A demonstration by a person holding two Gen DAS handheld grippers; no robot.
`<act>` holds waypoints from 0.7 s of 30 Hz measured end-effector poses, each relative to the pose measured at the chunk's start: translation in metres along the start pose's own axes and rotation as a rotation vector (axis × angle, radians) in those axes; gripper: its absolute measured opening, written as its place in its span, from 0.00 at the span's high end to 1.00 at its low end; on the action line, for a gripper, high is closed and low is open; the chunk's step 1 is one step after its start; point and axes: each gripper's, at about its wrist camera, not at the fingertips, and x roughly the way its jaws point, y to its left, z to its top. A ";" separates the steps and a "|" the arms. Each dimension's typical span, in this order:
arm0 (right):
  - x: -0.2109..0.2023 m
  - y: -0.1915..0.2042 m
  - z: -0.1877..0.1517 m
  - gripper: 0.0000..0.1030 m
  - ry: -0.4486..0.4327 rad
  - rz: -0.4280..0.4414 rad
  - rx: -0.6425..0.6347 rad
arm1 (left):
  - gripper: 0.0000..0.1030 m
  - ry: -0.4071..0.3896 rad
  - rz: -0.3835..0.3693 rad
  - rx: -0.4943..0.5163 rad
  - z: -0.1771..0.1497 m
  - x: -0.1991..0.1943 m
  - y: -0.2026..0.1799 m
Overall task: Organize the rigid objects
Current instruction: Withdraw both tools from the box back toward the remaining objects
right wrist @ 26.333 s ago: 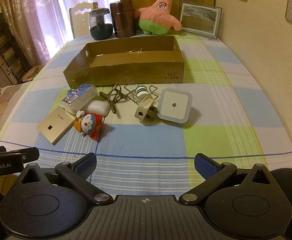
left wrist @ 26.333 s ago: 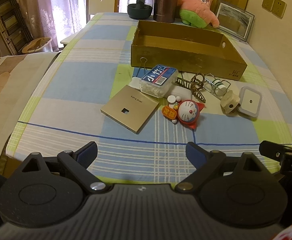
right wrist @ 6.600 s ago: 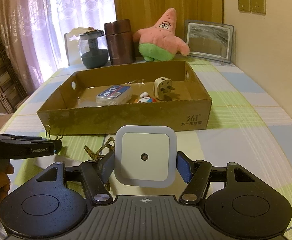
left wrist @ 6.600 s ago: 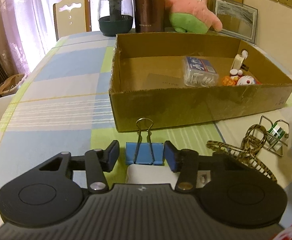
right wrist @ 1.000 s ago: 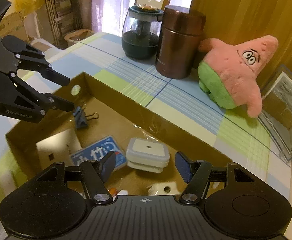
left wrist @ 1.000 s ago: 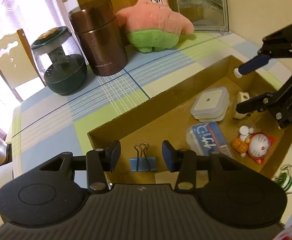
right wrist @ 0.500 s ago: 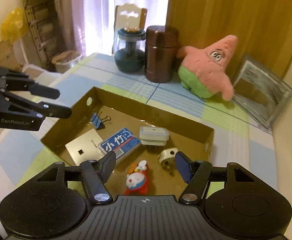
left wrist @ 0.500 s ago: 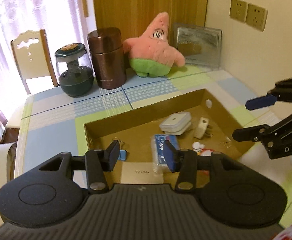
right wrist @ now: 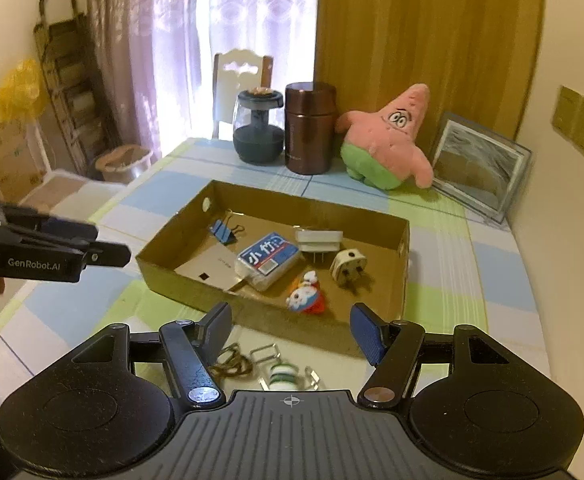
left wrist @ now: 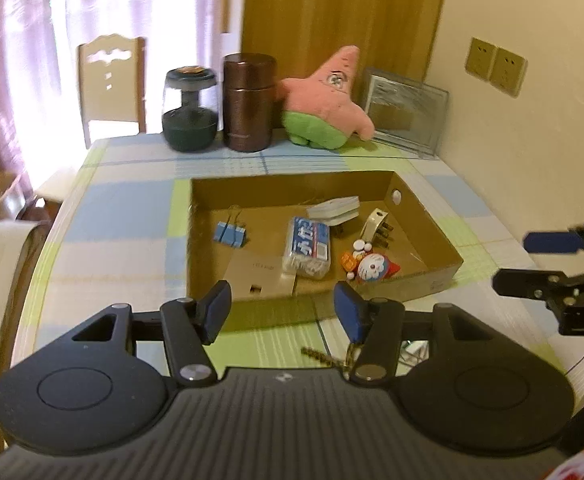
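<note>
The box (right wrist: 376, 322) now holds the panel (right wrist: 207, 266), pack (right wrist: 267, 259), night light (right wrist: 318, 241), plug (right wrist: 347, 266), toy (right wrist: 306, 298) and binder clip (right wrist: 223, 230), the last two newly dropped in. Both the left gripper (left wrist: 281, 310) and right gripper (right wrist: 292, 326) have pulled back, fingers apart and empty. Probably left to collect: the hair clip (right wrist: 231, 364) and wire clip (right wrist: 281, 372) on the cloth before the box.
</note>
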 end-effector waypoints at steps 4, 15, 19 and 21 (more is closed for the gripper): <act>-0.018 0.005 -0.023 0.34 -0.020 -0.012 0.053 | 0.45 -0.010 0.036 -0.049 -0.022 -0.016 0.002; -0.042 0.006 -0.074 0.29 -0.003 -0.021 0.162 | 0.37 0.013 0.072 -0.043 -0.061 -0.028 -0.012; -0.043 0.005 -0.086 0.28 0.014 -0.024 0.176 | 0.37 0.026 0.075 -0.022 -0.068 -0.026 -0.018; -0.042 0.005 -0.089 0.28 0.022 -0.027 0.180 | 0.37 0.033 0.071 -0.023 -0.070 -0.023 -0.019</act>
